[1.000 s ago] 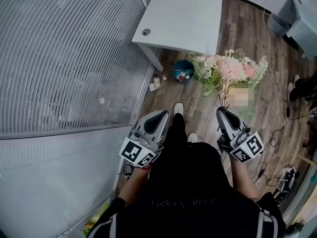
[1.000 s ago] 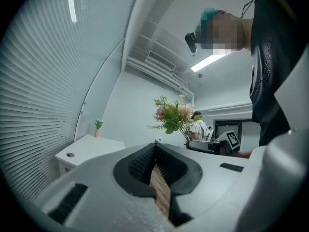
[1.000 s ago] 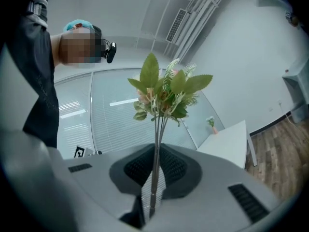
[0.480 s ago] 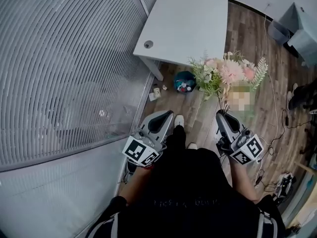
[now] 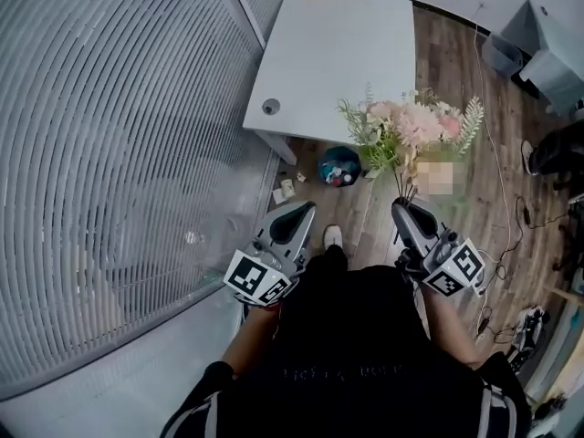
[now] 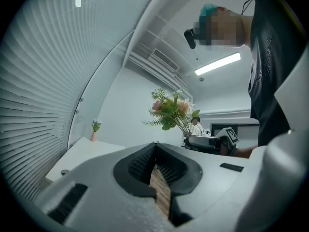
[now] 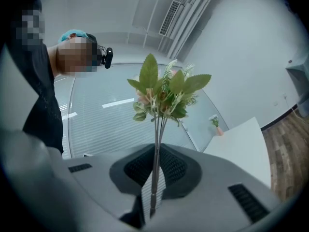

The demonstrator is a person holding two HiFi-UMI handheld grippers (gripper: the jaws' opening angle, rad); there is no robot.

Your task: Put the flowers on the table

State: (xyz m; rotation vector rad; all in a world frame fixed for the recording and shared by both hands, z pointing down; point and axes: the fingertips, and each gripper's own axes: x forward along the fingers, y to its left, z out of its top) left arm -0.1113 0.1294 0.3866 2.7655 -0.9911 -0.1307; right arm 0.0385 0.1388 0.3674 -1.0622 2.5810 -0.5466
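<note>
Pink flowers [image 5: 412, 128], one bunch, one table [image 5: 338, 44], two tools [image 5: 299, 212] [image 5: 402, 206]

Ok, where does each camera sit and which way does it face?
Head view: on the head, facing steeply down at table; shows torso, left gripper, right gripper.
Left gripper view: on that gripper, along its shut, empty fingers toward the flowers.
Right gripper view: on that gripper, upward along fingers shut on the flowers.
Shared: all show the flowers.

The flowers [image 5: 411, 130] rise from the right gripper's [image 5: 402, 208] jaws, before the desk's [image 5: 338, 53] near right corner; the left gripper [image 5: 299, 213] lies to their left.
</note>
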